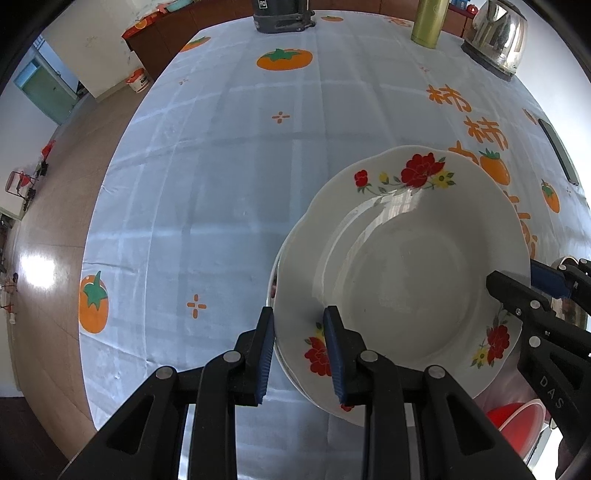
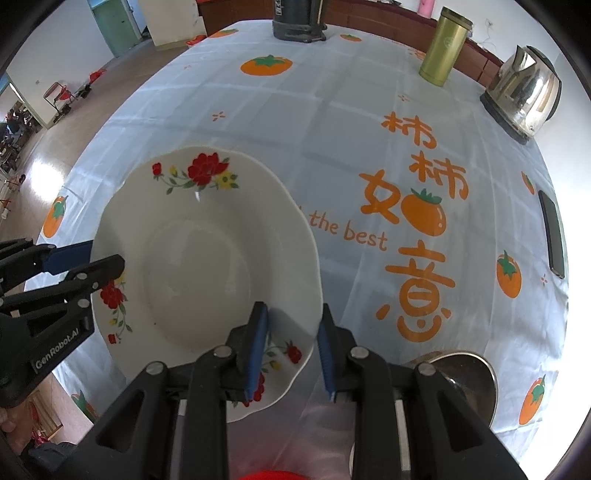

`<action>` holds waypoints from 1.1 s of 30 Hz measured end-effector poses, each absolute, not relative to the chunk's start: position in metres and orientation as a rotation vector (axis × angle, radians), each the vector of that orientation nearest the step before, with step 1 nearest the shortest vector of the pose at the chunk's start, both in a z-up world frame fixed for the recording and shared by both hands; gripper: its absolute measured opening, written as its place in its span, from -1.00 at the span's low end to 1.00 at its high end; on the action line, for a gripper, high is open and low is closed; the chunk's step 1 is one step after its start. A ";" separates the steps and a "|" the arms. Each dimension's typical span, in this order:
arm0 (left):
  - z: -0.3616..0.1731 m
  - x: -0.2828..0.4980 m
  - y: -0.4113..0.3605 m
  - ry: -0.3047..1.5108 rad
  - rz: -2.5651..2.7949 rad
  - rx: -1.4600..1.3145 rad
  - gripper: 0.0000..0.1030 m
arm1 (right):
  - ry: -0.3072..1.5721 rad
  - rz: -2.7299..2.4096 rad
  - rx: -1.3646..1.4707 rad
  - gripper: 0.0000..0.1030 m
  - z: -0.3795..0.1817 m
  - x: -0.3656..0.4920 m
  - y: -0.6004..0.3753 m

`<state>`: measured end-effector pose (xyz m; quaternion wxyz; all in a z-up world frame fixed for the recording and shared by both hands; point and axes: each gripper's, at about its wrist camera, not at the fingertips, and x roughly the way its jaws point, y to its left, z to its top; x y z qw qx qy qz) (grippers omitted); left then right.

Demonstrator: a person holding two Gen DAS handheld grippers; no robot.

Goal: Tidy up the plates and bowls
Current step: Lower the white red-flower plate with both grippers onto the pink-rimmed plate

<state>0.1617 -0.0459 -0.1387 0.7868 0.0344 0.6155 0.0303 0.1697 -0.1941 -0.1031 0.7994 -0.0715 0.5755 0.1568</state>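
Observation:
A white deep plate with red flowers (image 1: 402,273) sits on top of another plate on the tablecloth; it also shows in the right wrist view (image 2: 207,258). My left gripper (image 1: 301,354) is open, its jaws straddling the plates' near left rim, with a gap between pads and rim. My right gripper (image 2: 291,350) is open and straddles the plate's near right rim; it also shows at the plate's right edge in the left wrist view (image 1: 517,288). The left gripper shows at the plate's left edge in the right wrist view (image 2: 88,262).
A steel bowl (image 2: 461,380) stands at the near right and a red bowl (image 1: 517,424) below the table edge. A green flask (image 2: 443,48), a steel kettle (image 2: 524,92), a dark appliance (image 2: 299,18) and a phone (image 2: 552,232) lie further off.

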 end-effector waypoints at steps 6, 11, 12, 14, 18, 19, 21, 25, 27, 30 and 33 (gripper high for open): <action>-0.141 0.166 -0.045 1.332 0.068 0.075 -0.44 | 1.239 0.340 -0.154 -0.48 -0.106 0.172 -0.193; -0.145 0.169 -0.044 1.342 0.065 0.071 -0.44 | 1.248 0.339 -0.153 -0.47 -0.110 0.175 -0.193; -0.145 0.169 -0.043 1.343 0.065 0.071 -0.44 | 1.249 0.339 -0.152 -0.47 -0.110 0.176 -0.193; -0.147 0.171 -0.043 1.345 0.066 0.071 -0.44 | 1.251 0.340 -0.152 -0.47 -0.110 0.176 -0.193; -0.149 0.172 -0.042 1.353 0.062 0.071 -0.44 | 1.257 0.342 -0.155 -0.47 -0.112 0.179 -0.192; -0.149 0.171 -0.043 1.353 0.061 0.076 -0.44 | 1.258 0.342 -0.160 -0.46 -0.113 0.179 -0.191; -0.150 0.171 -0.043 1.353 0.061 0.079 -0.44 | 1.264 0.342 -0.164 -0.45 -0.115 0.179 -0.191; -0.151 0.172 -0.043 1.357 0.058 0.079 -0.44 | 1.267 0.341 -0.160 -0.44 -0.117 0.179 -0.192; -0.151 0.172 -0.043 1.357 0.058 0.079 -0.44 | 1.269 0.341 -0.161 -0.44 -0.117 0.180 -0.192; -0.152 0.171 -0.043 1.361 0.056 0.079 -0.43 | 1.271 0.341 -0.160 -0.44 -0.118 0.179 -0.192; -0.153 0.173 -0.044 1.362 0.056 0.080 -0.43 | 1.272 0.342 -0.159 -0.44 -0.118 0.179 -0.193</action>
